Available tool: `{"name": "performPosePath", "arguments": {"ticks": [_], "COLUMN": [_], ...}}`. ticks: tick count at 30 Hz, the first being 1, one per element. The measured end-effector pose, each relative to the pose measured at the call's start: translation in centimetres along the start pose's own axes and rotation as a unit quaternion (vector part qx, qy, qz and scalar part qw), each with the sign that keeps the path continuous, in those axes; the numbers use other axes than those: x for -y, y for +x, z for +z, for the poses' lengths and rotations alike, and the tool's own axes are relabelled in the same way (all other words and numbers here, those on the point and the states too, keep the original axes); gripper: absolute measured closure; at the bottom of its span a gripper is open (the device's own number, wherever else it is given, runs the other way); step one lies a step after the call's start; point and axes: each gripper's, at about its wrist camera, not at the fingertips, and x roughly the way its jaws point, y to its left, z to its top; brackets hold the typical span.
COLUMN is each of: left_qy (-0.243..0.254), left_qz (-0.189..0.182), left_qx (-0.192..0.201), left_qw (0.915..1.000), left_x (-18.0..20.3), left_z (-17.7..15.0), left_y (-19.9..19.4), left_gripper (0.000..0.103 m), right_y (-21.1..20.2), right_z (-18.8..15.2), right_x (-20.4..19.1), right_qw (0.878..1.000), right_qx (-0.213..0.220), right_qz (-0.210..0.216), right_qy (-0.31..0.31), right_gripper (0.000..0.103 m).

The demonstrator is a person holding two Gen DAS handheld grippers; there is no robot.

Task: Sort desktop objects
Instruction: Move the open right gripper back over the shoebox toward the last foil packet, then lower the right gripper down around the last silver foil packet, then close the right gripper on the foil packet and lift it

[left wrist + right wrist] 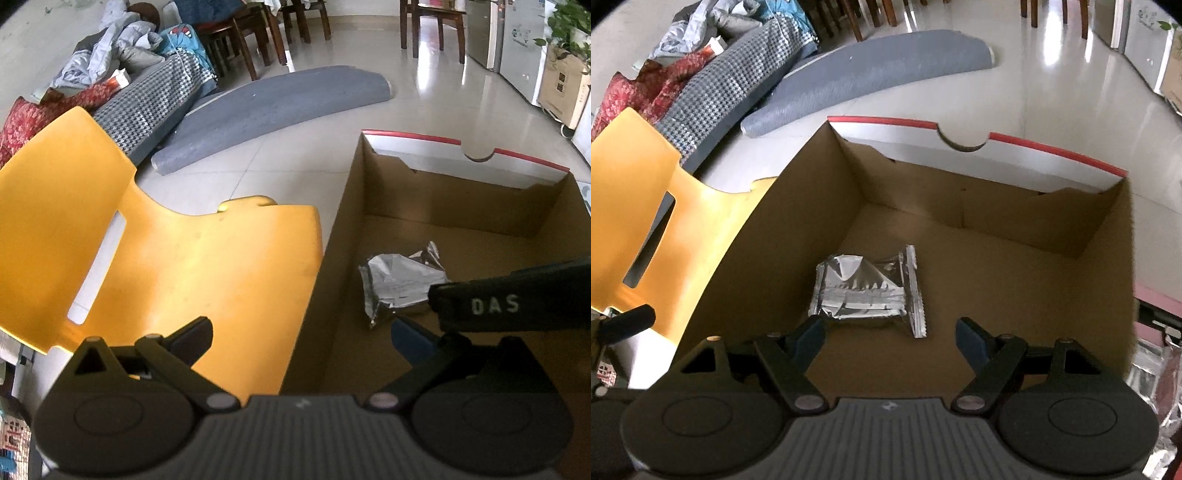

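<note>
- Crumpled silver foil packet (866, 291) lies flat on the floor of the open brown cardboard box (997, 221) with a red-edged flap, left of the box's middle.
- Right claw (890, 334) hangs over the box with its jaws spread — the packet sits just ahead of and between the blue fingertips (812, 332), ungripped.
- Left claw (303, 338), jaws apart and empty, straddles the box's left wall beside a yellow plastic chair (166, 258) — the packet (400, 284) lies ahead to its right.

Glossy tiled floor (332, 85), yellow chair (166, 266)
</note>
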Motion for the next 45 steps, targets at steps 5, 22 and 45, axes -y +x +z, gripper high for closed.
{"name": "performPosePath", "arguments": {"ticks": [5, 22, 45], "left_qy": [-0.011, -0.031, -0.031], "left_qz": [0.003, 0.005, 0.0], "left_qx": [-0.005, -0.026, -0.044], "left_qw": [0.9999, 0.9992, 0.9985], "left_x": [-0.7, -1.5, -1.5], "left_z": [-0.1, -0.3, -0.7], "left_y": [0.4, 1.2, 2.0], "left_gripper": [0.0, 0.0, 0.0], "right_y": [1.4, 5.8, 5.7], "right_z": [0.5, 1.7, 0.6], "right_x": [-0.5, -1.8, -0.8], "right_qw": [1.0, 0.999, 0.999], "right_qx": [-0.007, -0.042, -0.047], "right_qz": [-0.004, 0.002, 0.002], "right_qy": [-0.002, -0.025, -0.009], "right_gripper": [0.017, 0.013, 0.029]}}
